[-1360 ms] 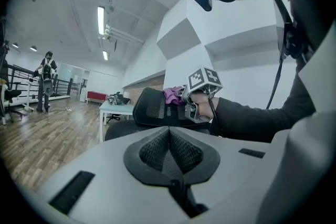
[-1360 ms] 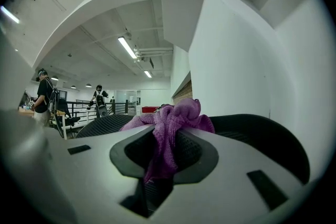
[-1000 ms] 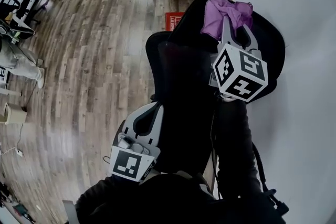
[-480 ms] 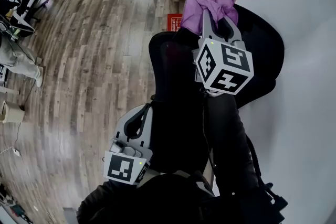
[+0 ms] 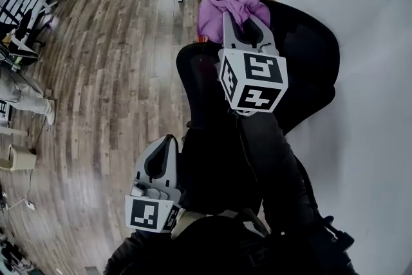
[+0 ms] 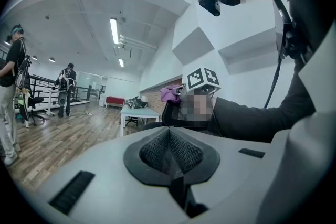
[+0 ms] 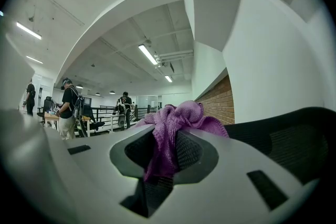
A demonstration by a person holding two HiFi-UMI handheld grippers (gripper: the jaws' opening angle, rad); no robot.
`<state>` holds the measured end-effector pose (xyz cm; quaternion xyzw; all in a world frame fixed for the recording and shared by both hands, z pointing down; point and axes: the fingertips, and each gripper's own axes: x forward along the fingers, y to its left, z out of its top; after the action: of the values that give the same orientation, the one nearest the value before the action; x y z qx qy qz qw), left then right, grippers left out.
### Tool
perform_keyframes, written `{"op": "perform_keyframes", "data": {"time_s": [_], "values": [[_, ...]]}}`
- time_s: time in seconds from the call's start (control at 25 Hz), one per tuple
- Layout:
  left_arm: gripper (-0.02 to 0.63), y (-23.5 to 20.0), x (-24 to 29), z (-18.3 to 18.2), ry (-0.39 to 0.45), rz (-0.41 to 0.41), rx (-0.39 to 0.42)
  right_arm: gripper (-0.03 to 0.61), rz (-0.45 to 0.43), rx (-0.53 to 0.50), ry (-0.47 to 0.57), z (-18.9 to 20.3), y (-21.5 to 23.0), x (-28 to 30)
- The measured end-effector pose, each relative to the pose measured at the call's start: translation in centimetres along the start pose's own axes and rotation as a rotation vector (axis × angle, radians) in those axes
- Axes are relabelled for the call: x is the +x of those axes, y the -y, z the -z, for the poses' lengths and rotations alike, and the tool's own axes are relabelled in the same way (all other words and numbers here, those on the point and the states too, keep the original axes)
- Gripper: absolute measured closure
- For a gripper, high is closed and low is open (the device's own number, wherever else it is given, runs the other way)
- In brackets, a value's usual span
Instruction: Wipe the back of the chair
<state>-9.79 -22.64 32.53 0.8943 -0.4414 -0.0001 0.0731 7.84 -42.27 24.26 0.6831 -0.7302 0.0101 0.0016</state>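
Purple cloth (image 5: 233,8) pinched in right gripper (image 5: 243,22), held at top edge of black chair back (image 5: 309,55). Wiping appears under way; next stroke likely runs down it. Left gripper (image 5: 167,142) closed, empty, beside the chair.

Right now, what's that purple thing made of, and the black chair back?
The purple cloth looks like soft knitted or terry fabric: fuzzy loops and floppy folds. The chair back seems to be black mesh, with a fine woven grid and a matte look.

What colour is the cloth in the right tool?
Purple; the cloth shows best in the right gripper view.
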Motion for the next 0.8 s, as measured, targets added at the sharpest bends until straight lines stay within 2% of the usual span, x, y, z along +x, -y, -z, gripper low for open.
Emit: {"op": "perform_keyframes", "data": {"time_s": [0.32, 0.56, 0.8], "values": [[0.607, -0.1, 0.3, 2.3, -0.028, 0.013, 0.011, 0.497, 0.001, 0.006, -0.013, 3.3, -0.5, -1.3], [0.607, 1.5, 1.2, 0.7, -0.036, 0.030, 0.004, 0.497, 0.008, -0.008, -0.044, 1.5, 1.4, -1.4], [0.607, 2.3, 2.3, 1.4, -0.054, 0.049, 0.010, 0.497, 0.036, -0.004, -0.055, 2.5, 3.6, -1.3]]}}
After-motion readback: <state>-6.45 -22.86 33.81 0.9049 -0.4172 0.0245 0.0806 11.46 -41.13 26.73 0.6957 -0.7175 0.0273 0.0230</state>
